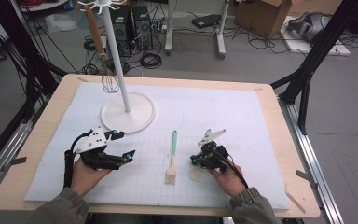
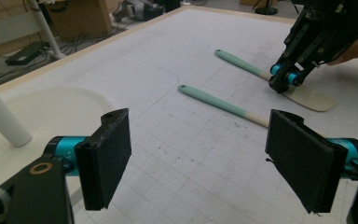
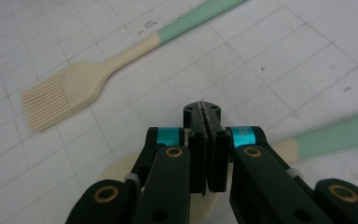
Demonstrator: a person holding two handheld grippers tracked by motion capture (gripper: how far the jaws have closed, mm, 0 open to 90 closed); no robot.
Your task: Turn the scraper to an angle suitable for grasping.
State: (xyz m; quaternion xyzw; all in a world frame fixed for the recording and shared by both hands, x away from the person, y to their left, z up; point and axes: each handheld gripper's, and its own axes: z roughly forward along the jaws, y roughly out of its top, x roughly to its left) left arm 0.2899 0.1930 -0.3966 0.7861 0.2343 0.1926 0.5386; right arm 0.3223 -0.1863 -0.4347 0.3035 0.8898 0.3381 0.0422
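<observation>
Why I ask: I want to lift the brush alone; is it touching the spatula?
Apart. The left gripper view shows bare gridded mat between the brush and the spatula.

A white stand (image 1: 121, 79) with a round base (image 1: 128, 113) sits in the upper left of the high view, a wooden-handled whisk (image 1: 103, 56) hanging from its top hooks. The white gridded mat (image 1: 242, 121) covers the wooden table (image 1: 279, 126). Beyond, on the grey floor, lie cables (image 1: 150, 59) (tangled) and a cardboard box (image 1: 263, 16).
</observation>
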